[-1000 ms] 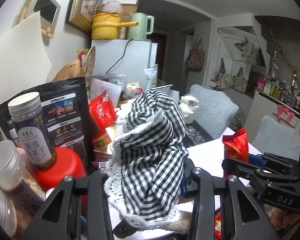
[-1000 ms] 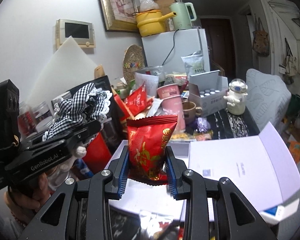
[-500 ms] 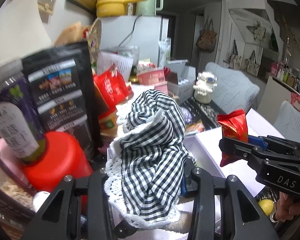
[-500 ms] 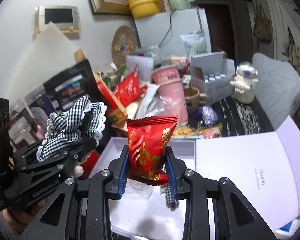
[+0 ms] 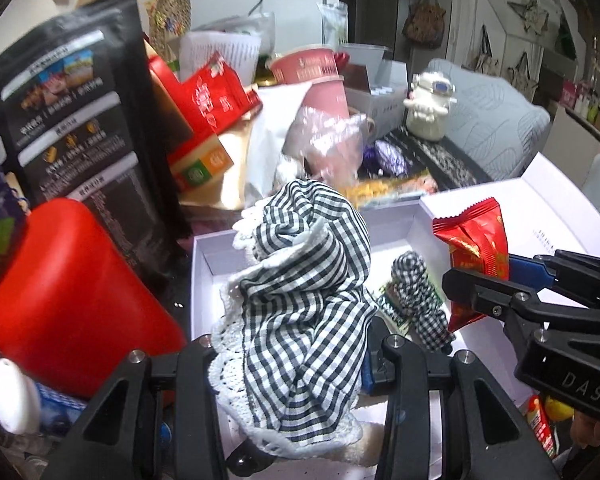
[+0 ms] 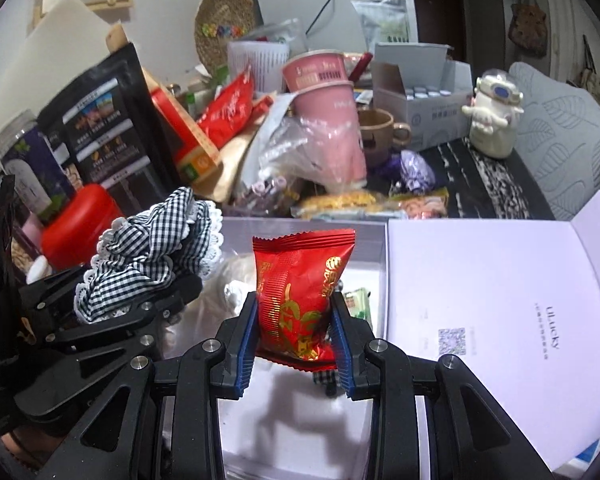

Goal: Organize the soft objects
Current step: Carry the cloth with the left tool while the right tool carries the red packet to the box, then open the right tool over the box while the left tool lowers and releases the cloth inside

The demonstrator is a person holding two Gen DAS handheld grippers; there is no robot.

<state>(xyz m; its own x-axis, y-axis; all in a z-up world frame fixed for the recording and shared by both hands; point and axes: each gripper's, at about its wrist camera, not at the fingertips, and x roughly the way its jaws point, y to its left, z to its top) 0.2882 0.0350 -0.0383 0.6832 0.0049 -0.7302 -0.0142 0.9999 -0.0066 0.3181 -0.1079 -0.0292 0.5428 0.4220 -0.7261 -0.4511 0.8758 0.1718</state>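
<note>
Both grippers hold loads over the open white cardboard box (image 6: 300, 226): left gripper (image 5: 296, 354) clamps black-and-white gingham lace-trimmed cloth (image 5: 304, 280), right gripper (image 6: 296, 334) pinches shiny red foil snack packet (image 6: 300, 296); released together, the cloth may bury the packet.

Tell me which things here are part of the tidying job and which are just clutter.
In the job: gingham cloth in left gripper; red snack packet in right gripper; white box.
Clutter: pink cups, brown mug, black pouch, white figurine.

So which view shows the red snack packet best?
Right wrist view: the red snack packet faces the camera, centred and unobstructed between the right tongs. Left wrist view shows it from the side, partly hidden behind them.
</note>
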